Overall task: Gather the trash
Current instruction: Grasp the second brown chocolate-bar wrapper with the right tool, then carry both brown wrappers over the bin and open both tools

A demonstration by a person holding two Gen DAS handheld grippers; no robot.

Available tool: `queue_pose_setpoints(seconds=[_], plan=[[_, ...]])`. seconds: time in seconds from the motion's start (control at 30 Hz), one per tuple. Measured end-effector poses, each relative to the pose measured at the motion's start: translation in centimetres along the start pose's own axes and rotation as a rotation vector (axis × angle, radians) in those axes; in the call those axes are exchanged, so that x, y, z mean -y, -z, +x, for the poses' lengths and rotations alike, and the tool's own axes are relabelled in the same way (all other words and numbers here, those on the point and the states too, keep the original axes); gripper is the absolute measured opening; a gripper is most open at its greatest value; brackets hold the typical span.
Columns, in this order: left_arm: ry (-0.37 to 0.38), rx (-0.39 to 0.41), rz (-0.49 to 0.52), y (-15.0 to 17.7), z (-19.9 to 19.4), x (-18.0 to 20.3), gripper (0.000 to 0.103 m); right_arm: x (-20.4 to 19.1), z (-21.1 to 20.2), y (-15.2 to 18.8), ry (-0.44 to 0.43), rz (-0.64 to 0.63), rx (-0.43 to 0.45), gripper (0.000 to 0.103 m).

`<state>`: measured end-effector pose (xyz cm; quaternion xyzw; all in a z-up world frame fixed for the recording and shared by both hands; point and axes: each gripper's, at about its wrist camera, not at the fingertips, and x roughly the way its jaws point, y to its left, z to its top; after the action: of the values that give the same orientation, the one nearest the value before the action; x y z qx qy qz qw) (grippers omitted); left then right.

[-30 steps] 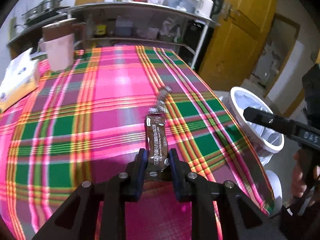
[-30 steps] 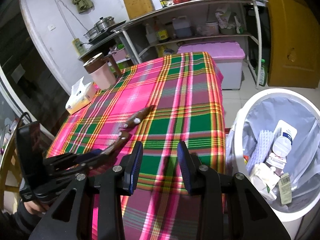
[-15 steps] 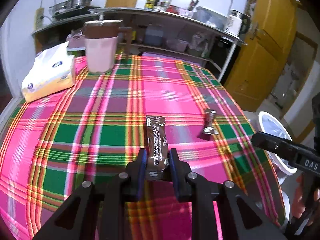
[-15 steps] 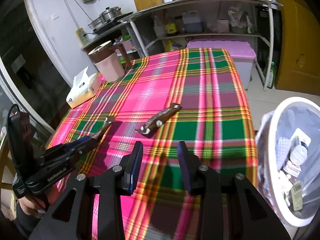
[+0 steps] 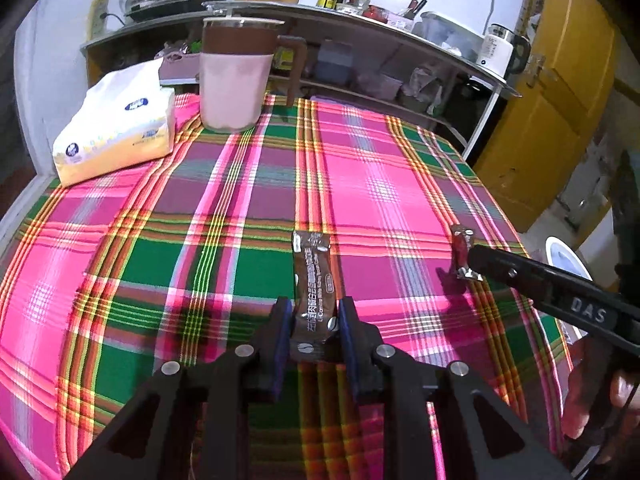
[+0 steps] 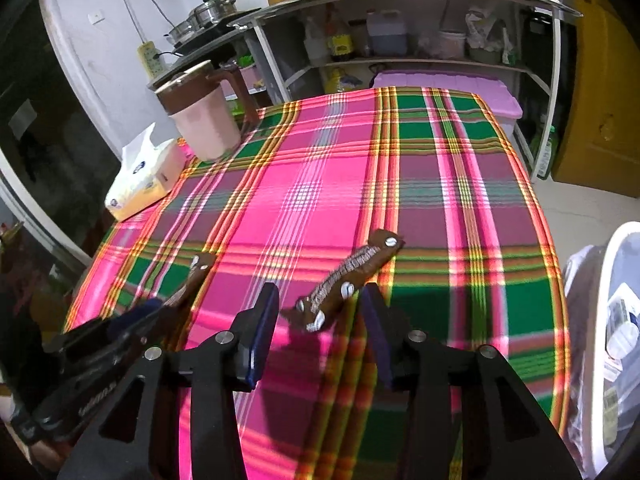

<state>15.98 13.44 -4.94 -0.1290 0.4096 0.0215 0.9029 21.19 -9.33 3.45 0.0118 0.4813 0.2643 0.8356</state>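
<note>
Wrappers first: our left gripper (image 5: 313, 322) grips one brown wrapper (image 5: 313, 280) for the bin (image 6: 600, 320) at three o'clock; our right gripper (image 6: 320, 322), jaws just widened, straddles the second wrapper (image 6: 348, 280) without pinching.

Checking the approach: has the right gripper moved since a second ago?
Yes: right gripper went from the bin toward the loose wrapper, now between its jaws, which were just opening.

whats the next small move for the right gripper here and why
Probably ease the right gripper a little further forward and down, then close. Its fingers have just been opening, and the second brown wrapper lies on the tablecloth with only its near end between them, untouched. The left gripper already holds its own wrapper.
</note>
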Motion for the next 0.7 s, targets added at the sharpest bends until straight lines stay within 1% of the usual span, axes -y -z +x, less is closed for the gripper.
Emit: queue_pose_setpoints(seconds=[0.13, 0.27, 0.3, 0.33, 0.4, 0.53, 0.7], plan=[[0.003, -0.002, -0.009, -0.1, 0.6, -0.1, 0.024, -0.2, 1.5, -0.4, 0.036, -0.007, -0.029, 0.044], [0.012, -0.002, -0.004, -0.2, 0.8, 0.3, 0.024, 0.2, 2.2, -0.2, 0.072, -0.007, -0.043, 0.044], [0.013, -0.002, -0.002, -0.3, 0.8, 0.4, 0.024, 0.2, 2.1, -0.2, 0.077, -0.009, -0.038, 0.039], [0.011, -0.003, 0.0, -0.3, 0.9, 0.6, 0.024, 0.3, 2.0, -0.1, 0.087, -0.014, -0.036, 0.031], [0.007, -0.005, 0.007, -0.4, 1.0, 0.9, 0.024, 0.4, 1.9, 0.0, 0.095, -0.017, -0.039, 0.021], [-0.007, -0.002, 0.011, -0.3, 1.0, 1.3, 0.024, 0.7, 0.8, 0.3, 0.089, -0.025, -0.011, 0.02], [-0.022, 0.009, 0.031, 0.2, 0.2, 2.4, 0.023, 0.8, -0.6, 1.0, 0.061, -0.033, 0.007, 0.02]])
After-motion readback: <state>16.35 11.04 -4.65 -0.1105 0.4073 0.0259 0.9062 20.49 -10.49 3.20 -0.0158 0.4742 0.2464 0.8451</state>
